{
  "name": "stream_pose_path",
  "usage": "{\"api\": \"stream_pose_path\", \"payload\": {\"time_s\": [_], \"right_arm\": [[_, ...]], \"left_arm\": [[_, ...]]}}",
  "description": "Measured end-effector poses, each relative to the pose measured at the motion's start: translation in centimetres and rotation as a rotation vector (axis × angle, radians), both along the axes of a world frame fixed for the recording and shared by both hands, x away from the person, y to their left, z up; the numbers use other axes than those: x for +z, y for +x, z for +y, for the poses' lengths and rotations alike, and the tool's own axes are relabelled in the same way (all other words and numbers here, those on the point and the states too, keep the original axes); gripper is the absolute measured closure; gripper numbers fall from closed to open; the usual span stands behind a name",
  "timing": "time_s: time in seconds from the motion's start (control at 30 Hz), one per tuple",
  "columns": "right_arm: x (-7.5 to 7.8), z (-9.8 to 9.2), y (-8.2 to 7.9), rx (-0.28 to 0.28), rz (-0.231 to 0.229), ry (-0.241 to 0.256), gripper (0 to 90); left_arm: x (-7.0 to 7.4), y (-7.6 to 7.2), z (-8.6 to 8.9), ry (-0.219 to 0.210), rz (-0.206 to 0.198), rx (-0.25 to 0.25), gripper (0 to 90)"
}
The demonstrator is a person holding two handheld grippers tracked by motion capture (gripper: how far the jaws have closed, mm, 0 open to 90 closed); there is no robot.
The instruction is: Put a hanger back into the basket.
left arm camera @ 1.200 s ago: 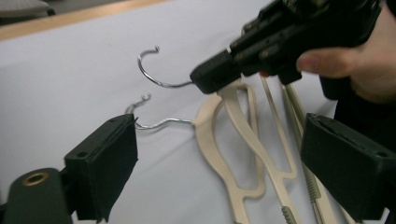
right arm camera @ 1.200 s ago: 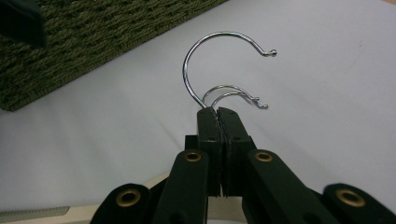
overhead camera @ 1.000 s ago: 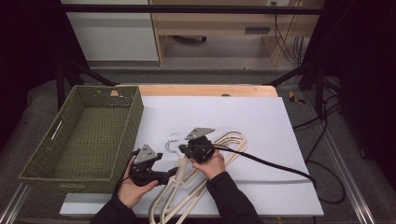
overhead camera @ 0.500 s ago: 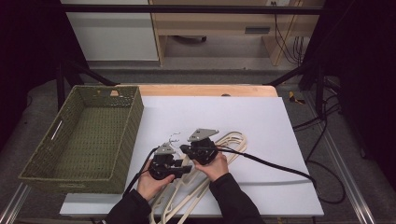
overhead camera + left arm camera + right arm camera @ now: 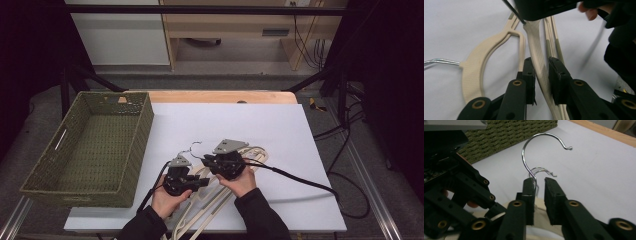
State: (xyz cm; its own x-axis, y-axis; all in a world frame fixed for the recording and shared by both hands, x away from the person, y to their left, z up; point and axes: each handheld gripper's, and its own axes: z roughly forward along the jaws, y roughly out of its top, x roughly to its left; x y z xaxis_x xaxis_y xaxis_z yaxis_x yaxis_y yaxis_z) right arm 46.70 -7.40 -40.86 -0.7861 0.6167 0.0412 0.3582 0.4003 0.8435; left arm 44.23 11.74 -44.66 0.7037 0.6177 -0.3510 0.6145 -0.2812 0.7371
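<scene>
Looking down from the high view, the left claw [image 5: 196,183] has moved in from beside the basket [image 5: 87,150] since a second ago and now sits just beside the right claw [image 5: 216,163], both over the pile of cream hangers [image 5: 210,200] lying on the white tabletop [image 5: 280,135] near its front edge; the right claw has barely shifted, and the green wicker basket stays at the left of the tabletop. From the left gripper view, the left claw [image 5: 541,77] is partly open, its two black jaws standing on either side of one hanger arm [image 5: 539,60], which runs up between them and seems to touch the right pad (whether it is pinched firmly I cannot tell); a second hanger [image 5: 477,65] with a wire hook lies flat just to the left. From the right gripper view, the right claw [image 5: 539,192] stands a little open around the stem of a raised wire hook [image 5: 529,152], the wire lying against the left jaw with a gap to the right one, and the basket wall [image 5: 509,132] lies beyond.
</scene>
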Motion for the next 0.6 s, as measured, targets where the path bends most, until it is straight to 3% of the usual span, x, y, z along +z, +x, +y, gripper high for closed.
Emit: {"api": "stream_pose_path", "payload": {"time_s": [0.1, 0.2, 0.37, 0.6], "right_arm": [[0.6, -1.9, -0.8, 0.000, -0.004, 0.058, 65.1], [1.0, -4.1, -1.8, -0.018, -0.043, 0.095, 52.2], [1.4, -8.4, -3.3, -0.097, -0.095, 0.157, 30.9], [1.6, -14.0, -4.9, -0.186, -0.083, 0.232, 17.6]], "left_arm": [[0.4, -0.4, -0.2, -0.020, -0.003, 0.001, 77.7], [0.9, -0.9, -0.4, -0.036, -0.015, -0.009, 79.4], [1.9, -2.0, -0.8, -0.067, -0.047, -0.025, 82.8], [3.0, -3.4, -1.5, -0.059, -0.087, -0.053, 85.2]]}}
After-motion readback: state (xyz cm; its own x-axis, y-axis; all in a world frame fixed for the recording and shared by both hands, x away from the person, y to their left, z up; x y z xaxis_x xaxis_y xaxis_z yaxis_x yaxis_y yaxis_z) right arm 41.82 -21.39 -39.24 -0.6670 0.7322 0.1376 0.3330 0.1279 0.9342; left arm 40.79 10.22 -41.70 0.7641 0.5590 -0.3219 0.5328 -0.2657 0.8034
